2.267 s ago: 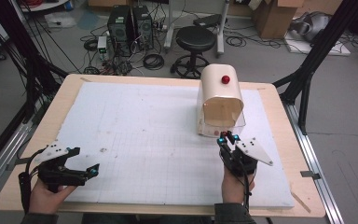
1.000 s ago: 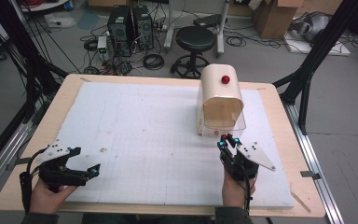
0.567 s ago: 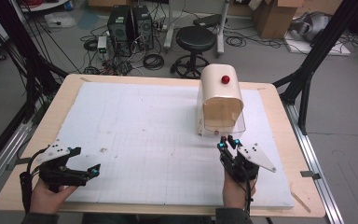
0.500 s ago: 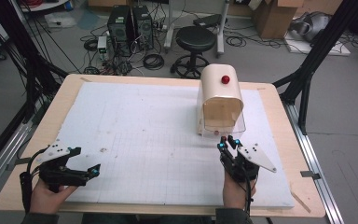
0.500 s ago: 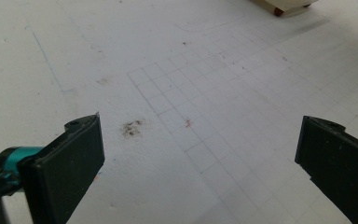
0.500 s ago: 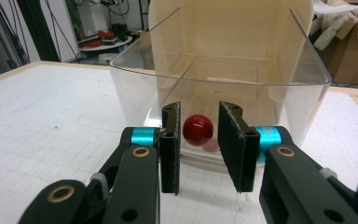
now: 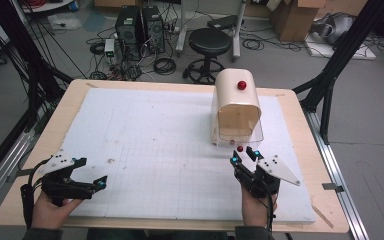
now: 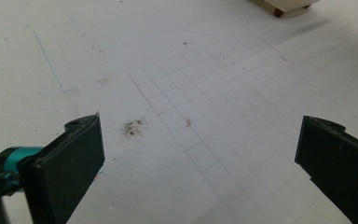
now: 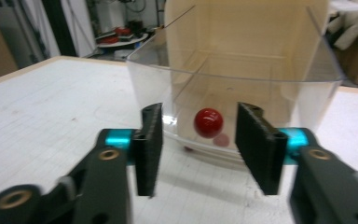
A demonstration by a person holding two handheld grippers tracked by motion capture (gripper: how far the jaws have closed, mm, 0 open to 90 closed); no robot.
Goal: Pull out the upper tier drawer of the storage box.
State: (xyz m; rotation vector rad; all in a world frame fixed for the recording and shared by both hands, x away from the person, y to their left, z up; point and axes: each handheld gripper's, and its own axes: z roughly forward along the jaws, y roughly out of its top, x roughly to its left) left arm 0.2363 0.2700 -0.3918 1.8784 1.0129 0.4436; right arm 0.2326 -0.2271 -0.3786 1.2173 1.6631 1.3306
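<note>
Cream top of bread box [image 9: 242,28] cut off beyond right claw [image 9: 199,149]

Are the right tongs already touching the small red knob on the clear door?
Apart. The right gripper view shows the right tongs open, with the red knob between the jaws and clear gaps on both sides.

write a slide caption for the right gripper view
Open right gripper lined up on the red knob of a clear-fronted box.
</note>
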